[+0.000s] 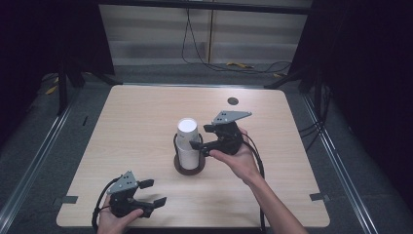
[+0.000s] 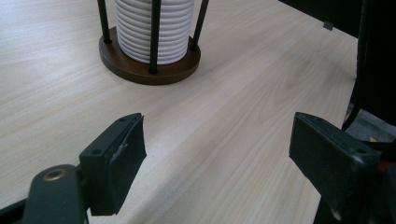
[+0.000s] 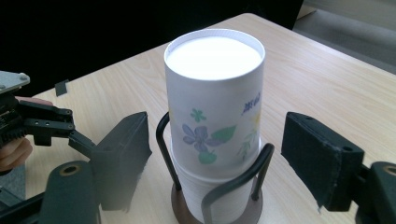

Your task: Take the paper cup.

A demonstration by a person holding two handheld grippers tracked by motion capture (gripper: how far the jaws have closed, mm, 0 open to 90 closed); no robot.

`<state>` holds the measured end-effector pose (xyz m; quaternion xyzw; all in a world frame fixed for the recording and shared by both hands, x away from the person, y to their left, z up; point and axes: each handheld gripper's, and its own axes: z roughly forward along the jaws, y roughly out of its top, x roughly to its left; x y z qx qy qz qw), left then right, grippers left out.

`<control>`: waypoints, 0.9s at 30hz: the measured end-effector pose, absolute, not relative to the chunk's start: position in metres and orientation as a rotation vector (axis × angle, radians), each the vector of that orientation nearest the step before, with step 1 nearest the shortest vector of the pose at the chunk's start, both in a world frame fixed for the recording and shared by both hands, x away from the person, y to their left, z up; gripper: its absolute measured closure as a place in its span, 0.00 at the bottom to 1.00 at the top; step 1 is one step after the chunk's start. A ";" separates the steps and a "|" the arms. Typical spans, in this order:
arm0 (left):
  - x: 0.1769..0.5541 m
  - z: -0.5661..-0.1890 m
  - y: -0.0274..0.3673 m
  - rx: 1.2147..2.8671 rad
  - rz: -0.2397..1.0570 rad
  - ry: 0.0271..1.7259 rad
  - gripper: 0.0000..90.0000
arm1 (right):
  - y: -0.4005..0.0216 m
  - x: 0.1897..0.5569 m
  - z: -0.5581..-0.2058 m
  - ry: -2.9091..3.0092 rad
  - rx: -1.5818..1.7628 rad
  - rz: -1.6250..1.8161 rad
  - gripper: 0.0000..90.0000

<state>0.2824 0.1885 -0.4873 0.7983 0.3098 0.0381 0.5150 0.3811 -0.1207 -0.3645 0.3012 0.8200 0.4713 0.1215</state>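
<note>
I see one cup stack (image 1: 187, 141) in one wire holder (image 1: 189, 165) mid-bench (image 1: 136, 122), my right gripper (image 1: 199, 141) parted around the top cup (image 3: 215, 102) without touching, my left gripper (image 1: 152, 192) wide open, holding nothing.

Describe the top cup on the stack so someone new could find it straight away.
Near the middle of the light wooden table stands a round brown-based cup holder with black wire uprights. A stack of white paper cups sits upside down in it. The topmost cup is the one with blue flowers and green leaves printed on its side; the open right gripper brackets it without touching.
</note>
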 end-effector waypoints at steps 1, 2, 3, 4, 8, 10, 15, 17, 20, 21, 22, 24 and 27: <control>0.282 -0.487 0.189 1.918 0.092 0.744 0.21 | -0.121 0.381 -0.365 2.394 0.879 1.376 0.25; 0.282 -0.487 0.189 1.919 0.094 0.742 0.21 | -0.118 0.385 -0.364 2.410 0.879 1.363 0.25; 0.282 -0.487 0.189 1.920 0.094 0.742 0.21 | -0.116 0.387 -0.364 2.418 0.876 1.360 0.25; 0.282 -0.487 0.189 1.920 0.094 0.742 0.21 | -0.116 0.387 -0.364 2.418 0.876 1.360 0.25; 0.283 -0.488 0.188 1.919 0.091 0.744 0.21 | -0.107 0.393 -0.363 2.452 0.856 1.314 0.24; 0.283 -0.488 0.188 1.918 0.091 0.743 0.21 | -0.104 0.395 -0.364 2.455 0.861 1.290 0.23; 0.283 -0.488 0.189 1.919 0.094 0.741 0.21 | -0.099 0.400 -0.362 2.457 0.863 1.262 0.24; 0.283 -0.488 0.190 1.918 0.090 0.745 0.21 | -0.097 0.402 -0.362 2.472 0.864 1.257 0.24; 0.284 -0.488 0.189 1.924 0.092 0.740 0.21 | -0.094 0.404 -0.364 2.496 0.853 1.246 0.24; 0.284 -0.488 0.189 1.922 0.089 0.743 0.21 | -0.094 0.404 -0.364 2.496 0.853 1.246 0.24; 0.283 -0.488 0.188 1.916 0.090 0.745 0.21 | -0.093 0.405 -0.364 2.499 0.854 1.241 0.25; 0.283 -0.488 0.189 1.920 0.089 0.744 0.21 | -0.092 0.407 -0.364 2.502 0.851 1.247 0.28; 0.283 -0.488 0.190 1.912 0.087 0.753 0.21 | -0.089 0.408 -0.363 2.520 0.848 1.233 0.30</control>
